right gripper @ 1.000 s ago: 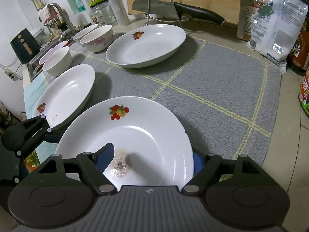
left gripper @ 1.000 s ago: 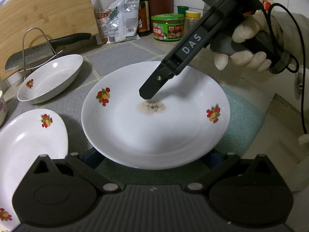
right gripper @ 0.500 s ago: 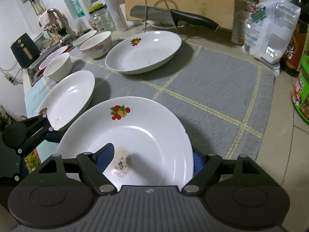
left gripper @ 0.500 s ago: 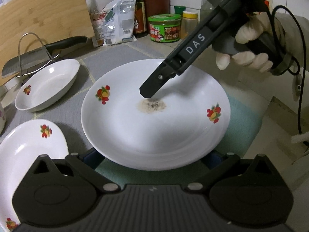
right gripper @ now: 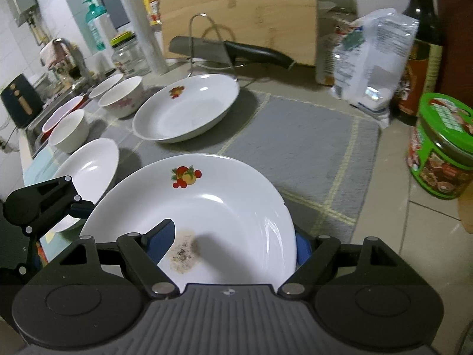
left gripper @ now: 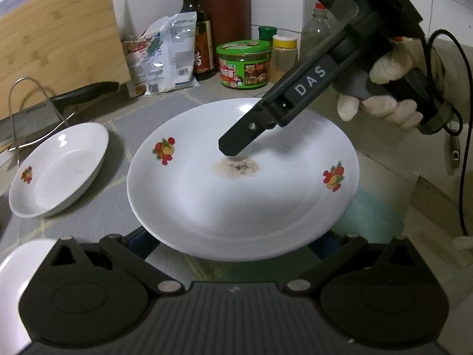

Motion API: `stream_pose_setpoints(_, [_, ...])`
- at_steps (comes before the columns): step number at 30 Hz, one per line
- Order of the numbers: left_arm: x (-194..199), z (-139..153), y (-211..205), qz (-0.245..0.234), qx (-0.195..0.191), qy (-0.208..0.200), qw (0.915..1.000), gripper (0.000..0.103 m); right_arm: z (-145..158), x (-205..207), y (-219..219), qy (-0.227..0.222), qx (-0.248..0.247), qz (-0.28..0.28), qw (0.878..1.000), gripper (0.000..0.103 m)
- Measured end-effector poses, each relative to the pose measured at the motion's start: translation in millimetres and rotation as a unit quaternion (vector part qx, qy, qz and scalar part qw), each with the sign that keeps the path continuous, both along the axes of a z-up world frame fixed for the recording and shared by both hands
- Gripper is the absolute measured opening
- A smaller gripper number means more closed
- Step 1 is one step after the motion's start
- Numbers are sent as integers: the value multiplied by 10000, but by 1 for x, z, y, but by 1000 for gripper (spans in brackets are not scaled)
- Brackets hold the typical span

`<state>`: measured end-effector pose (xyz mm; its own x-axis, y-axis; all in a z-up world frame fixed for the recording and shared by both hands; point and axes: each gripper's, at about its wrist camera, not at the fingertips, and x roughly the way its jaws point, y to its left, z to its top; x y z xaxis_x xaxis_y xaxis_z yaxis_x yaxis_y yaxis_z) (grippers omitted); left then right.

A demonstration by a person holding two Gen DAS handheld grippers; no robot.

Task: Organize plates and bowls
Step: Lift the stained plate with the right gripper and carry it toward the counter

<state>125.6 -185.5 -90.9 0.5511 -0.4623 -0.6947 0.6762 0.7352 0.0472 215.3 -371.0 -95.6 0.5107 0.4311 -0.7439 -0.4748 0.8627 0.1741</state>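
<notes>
A white plate (left gripper: 236,201) with fruit prints and a brown stain in its middle hangs above the grey mat (right gripper: 295,136). My right gripper (right gripper: 230,245) is shut on this plate (right gripper: 224,207): one blue pad lies inside the plate by the stain, the other sits outside the rim at the right. In the left wrist view the right gripper (left gripper: 236,148) comes in from the upper right, its upper finger over the stain. My left gripper (left gripper: 232,239) is open, its fingers spread wide under the plate's near rim. Whether they touch the plate I cannot tell.
A deep plate (right gripper: 186,109) and another plate (right gripper: 88,168) lie on the mat, with bowls (right gripper: 121,96) beyond and a sink behind them. A cleaver on a wire rack (right gripper: 207,47), a cutting board, a bag (left gripper: 165,53), bottles and a green tub (right gripper: 440,148) line the back and right.
Both grippers have risen and shifted with the plate between them. The other plates have slid left in the left wrist view. The grip on the plate is unchanged.
</notes>
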Motion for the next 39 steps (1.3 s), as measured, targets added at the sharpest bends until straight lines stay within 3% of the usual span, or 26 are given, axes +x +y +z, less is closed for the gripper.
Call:
stream_pose_setpoints(18, [44, -7, -21, -506, 43, -95, 9987, 102, -1, 19, -25, -176, -42, -638, 9978, 85])
stream_pose_setpoints(39, [68, -18, -32, -374, 58, 5, 9993, 102, -8, 43, -31, -267, -101, -723, 9970, 85])
